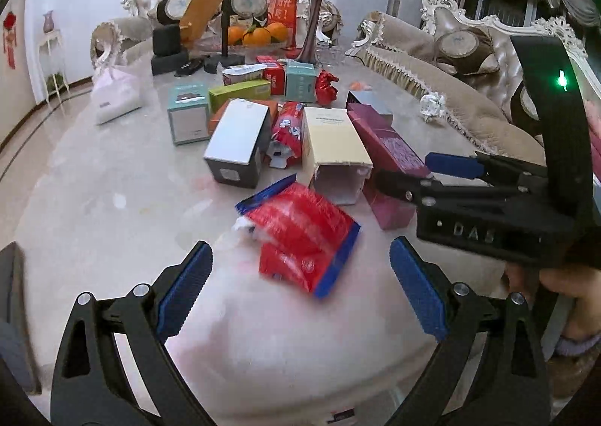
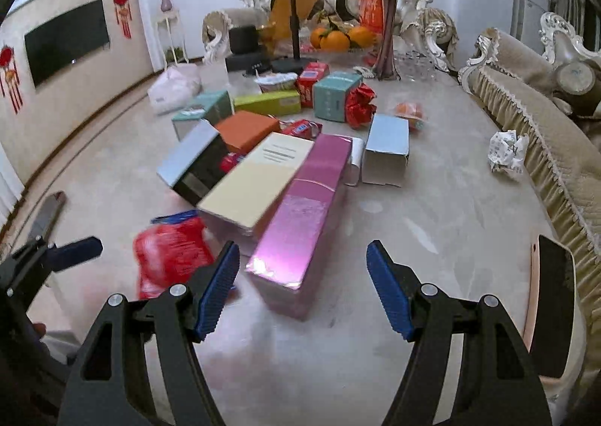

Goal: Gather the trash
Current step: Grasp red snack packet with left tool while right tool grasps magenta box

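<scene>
**Two tongs wide apart over a bench full of trash**

Many boxes and wrappers lie in a heap down the middle of the bench point(image 2: 443, 208). Both tongs are apart and hold nothing. The left tongs point(image 1: 298, 285) hang over the near edge, and the red packet point(image 1: 300, 234) lies flat just past their tips, so it looks like the easy first pick. The right tongs point(image 2: 302, 285) point at the near end of the pink box point(image 2: 300, 215), which lies on its long side next to the cream box point(image 2: 259, 182). The cream box leans on the pink one, so lifting one may make the other slide.

A grey box point(image 1: 236, 142) lies on the far left side of the heap. Small teal, green and orange boxes sit behind, closer to the far edge. One crumpled paper ball point(image 2: 507, 151) sits alone by the right edge, near the sofa point(image 2: 556, 148).

At the far edge stand the oranges point(image 2: 340, 37) and a vase with roses point(image 2: 387, 35). These look like things to keep, not trash, so they are best left alone.

No bin or bag for the trash can be made out for sure, though a white bag point(image 2: 174, 88) sits off the far left corner.
</scene>
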A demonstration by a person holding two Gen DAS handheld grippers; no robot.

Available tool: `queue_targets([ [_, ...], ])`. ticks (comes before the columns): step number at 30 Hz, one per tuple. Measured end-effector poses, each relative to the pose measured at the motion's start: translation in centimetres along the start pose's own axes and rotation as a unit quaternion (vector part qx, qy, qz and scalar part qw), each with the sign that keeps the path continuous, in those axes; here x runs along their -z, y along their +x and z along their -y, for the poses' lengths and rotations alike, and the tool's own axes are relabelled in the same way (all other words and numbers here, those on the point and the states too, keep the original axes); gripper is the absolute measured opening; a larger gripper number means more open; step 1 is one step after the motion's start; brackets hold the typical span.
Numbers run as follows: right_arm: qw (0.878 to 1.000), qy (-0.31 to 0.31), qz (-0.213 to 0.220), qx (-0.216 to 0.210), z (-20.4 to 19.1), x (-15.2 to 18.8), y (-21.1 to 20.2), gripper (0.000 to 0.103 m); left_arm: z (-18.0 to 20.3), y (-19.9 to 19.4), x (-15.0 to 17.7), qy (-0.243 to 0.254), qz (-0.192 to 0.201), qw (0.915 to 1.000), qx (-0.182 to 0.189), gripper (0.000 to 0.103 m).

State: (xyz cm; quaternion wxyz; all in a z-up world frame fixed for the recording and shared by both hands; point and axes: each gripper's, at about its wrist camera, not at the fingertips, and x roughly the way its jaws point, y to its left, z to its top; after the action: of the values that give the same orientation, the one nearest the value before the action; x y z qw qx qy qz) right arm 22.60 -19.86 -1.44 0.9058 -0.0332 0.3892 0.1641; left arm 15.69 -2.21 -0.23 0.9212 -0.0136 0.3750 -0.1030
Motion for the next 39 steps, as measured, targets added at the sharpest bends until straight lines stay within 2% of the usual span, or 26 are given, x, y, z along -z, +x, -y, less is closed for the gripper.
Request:
queue_targets([
  [3,1.0,-0.002,-0.009,0.007,1.2,0.0,0.6,0.067,-0.1,1.8,-0.5,0.008,-0.016,0.9997,-0.02,0.093],
  [7,1.0,0.0,-0.011,-0.021,2.3,0.0,1.0,0.067,-0.1,3.3,-1.3,0.014,-0.03,0.9987,-0.039,0.093],
  [14,0.999,-0.011,-0.026,-0.029,2.0,-0.3,2.0,0.065,0.1,5.4,-1.9,0.002,-0.065,0.9964,-0.055,0.093],
  [15,0.999,-0.007,-0.026,-0.034,2.1,-0.3,2.0,0.058,-0.1,5.4,-1.9,-0.009,-0.065,0.9966,-0.051,0.093],
  [16,0.999,0.001,-0.029,-0.046,2.1,-0.2,1.8,0.039,-0.3,5.4,-1.8,-0.018,-0.064,0.9965,-0.05,0.093],
  [17,0.998,0.007,-0.031,-0.049,2.2,-0.2,1.7,0.036,-0.6,5.3,-1.6,-0.027,-0.064,0.9962,-0.051,0.092],
  [18,0.999,0.01,-0.032,-0.043,2.2,-0.1,1.5,0.033,-0.7,5.1,-1.5,-0.025,-0.059,0.9965,-0.052,0.084],
  [19,0.999,0.009,-0.029,-0.039,2.2,0.1,1.2,0.033,-0.8,4.9,-1.5,-0.023,-0.054,0.9971,-0.05,0.066],
  [20,0.999,0.012,-0.024,-0.041,2.3,0.3,0.9,0.033,-0.9,4.6,-1.4,-0.025,-0.049,0.9977,-0.04,0.056],
  [21,0.999,0.016,-0.02,-0.044,2.5,0.5,0.5,0.032,-1.3,4.3,-1.4,-0.036,-0.049,0.9979,-0.023,0.035],
  [23,0.999,0.021,-0.013,-0.047,2.7,0.8,0.0,0.032,-1.6,4.0,-1.3,-0.039,-0.045,0.9979,-0.026,0.035],
  [25,0.998,0.029,-0.004,-0.054,2.9,1.1,-0.9,0.032,-2.0,3.4,-1.0,-0.047,-0.042,0.998,-0.013,0.035],
  [29,0.995,0.054,0.023,-0.075,3.7,1.9,-4.1,0.032,-2.2,0.4,-0.2,-0.054,-0.017,0.9983,0.011,0.035],
  [33,0.992,0.036,0.054,-0.112,3.3,4.0,-9.1,0.032,-1.7,-6.4,2.8,-0.039,0.021,0.9982,0.04,0.035],
  [36,0.988,0.013,0.044,-0.148,2.2,7.4,-12.9,0.032,-1.0,-10.7,6.2,-0.031,0.022,0.9975,0.06,0.035],
  [39,0.984,0.007,0.007,-0.176,0.7,11.4,-15.5,0.032,0.4,-12.9,10.4,-0.023,-0.004,0.9966,0.079,0.035],
])
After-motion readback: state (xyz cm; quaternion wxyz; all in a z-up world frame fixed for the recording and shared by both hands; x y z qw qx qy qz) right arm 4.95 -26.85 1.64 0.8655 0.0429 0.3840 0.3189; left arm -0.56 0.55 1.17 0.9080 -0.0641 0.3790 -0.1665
